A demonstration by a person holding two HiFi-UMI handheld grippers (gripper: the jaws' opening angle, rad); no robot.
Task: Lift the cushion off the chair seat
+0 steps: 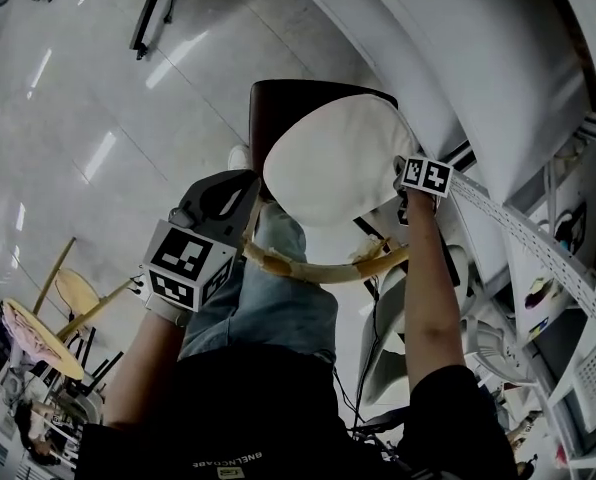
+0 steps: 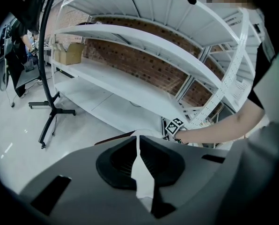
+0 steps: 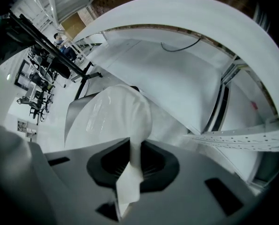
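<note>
Over the dark chair seat (image 1: 278, 103), the left tool (image 1: 250, 196) and right tool (image 1: 402, 178) are each clamping an opposite edge of the white cushion (image 1: 333, 163), likely sharing its weight for a level lift.

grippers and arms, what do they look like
Both the left gripper and right gripper have grey moulded bodies with black ribbed pads. Each carries a cube of black-and-white square markers. The person wears a black short-sleeved top.
</note>
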